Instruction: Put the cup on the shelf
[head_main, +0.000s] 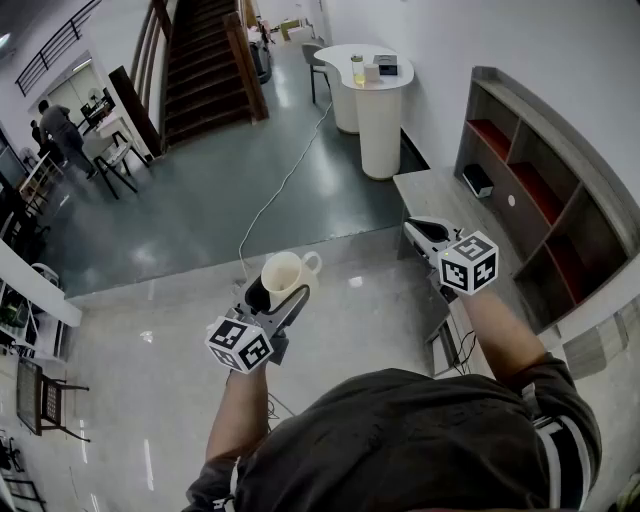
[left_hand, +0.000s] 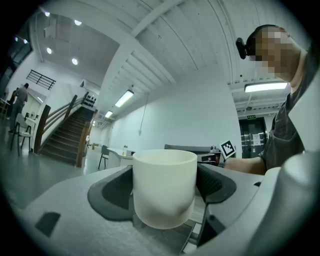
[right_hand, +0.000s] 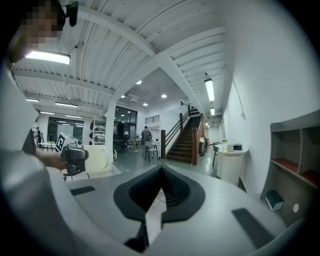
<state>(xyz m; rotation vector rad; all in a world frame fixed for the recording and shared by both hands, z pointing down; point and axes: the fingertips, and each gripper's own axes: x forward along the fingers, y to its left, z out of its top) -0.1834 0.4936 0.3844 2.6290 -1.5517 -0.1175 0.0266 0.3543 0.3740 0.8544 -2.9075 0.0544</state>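
Currently you are holding the left gripper (head_main: 272, 297) at the lower centre of the head view, its jaws standing wide and pressing on both sides of the white cup (left_hand: 164, 186). The cup is sitting upright between them, its handle pointing toward the right of the frame. Your right gripper (right_hand: 160, 173) is hovering at centre right, its jaws closed together and gripping nothing. The shelf (head_main: 541, 190) is standing along the right edge, well apart from the cup.
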